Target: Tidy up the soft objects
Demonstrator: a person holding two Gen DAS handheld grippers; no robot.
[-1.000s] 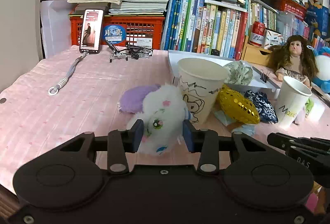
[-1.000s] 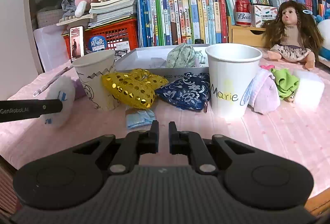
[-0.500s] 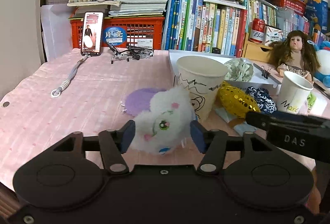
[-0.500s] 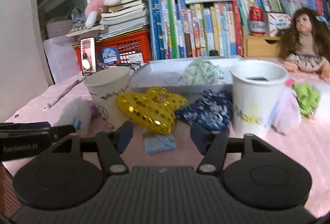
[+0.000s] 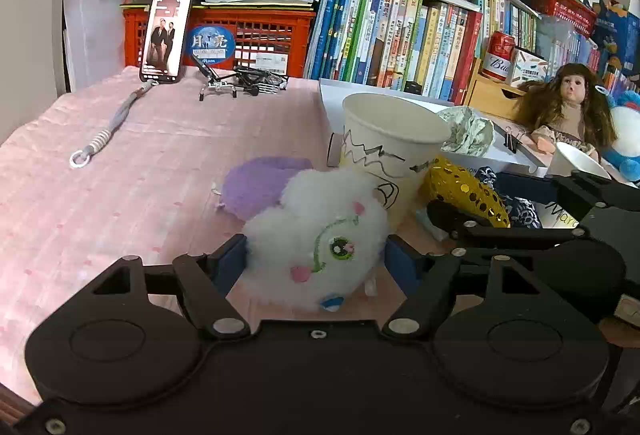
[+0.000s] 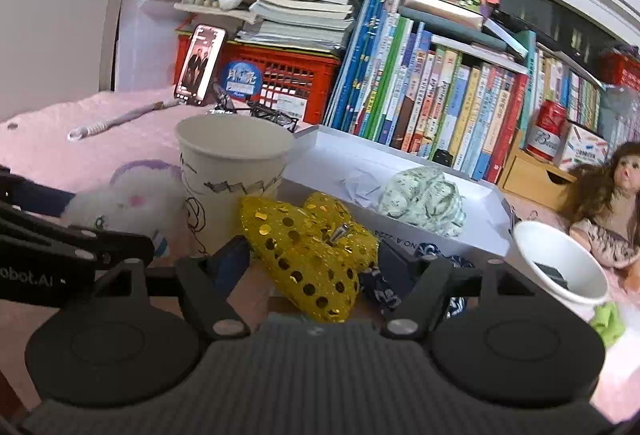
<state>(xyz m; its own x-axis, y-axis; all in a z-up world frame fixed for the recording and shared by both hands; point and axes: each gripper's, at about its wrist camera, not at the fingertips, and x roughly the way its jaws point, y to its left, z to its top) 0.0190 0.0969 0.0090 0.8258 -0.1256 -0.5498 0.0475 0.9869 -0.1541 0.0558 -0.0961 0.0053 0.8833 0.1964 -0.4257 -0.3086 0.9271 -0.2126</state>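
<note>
Left tool (image 5: pixel 316 263) wide around white plush (image 5: pixel 320 239); right tool (image 6: pixel 312 267) wide around gold sequin pouch (image 6: pixel 308 247). Right of pouch, cup (image 5: pixel 568 195) reads "Mar…".

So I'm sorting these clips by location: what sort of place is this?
Most likely a home, perhaps a child's room or study corner: a row of picture books, a doll and a plush toy on a pink padded cloth.

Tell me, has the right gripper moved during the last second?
Yes. The right gripper went forward and left, toward the doodled cup, and opened; it now straddles the gold pouch.
</note>
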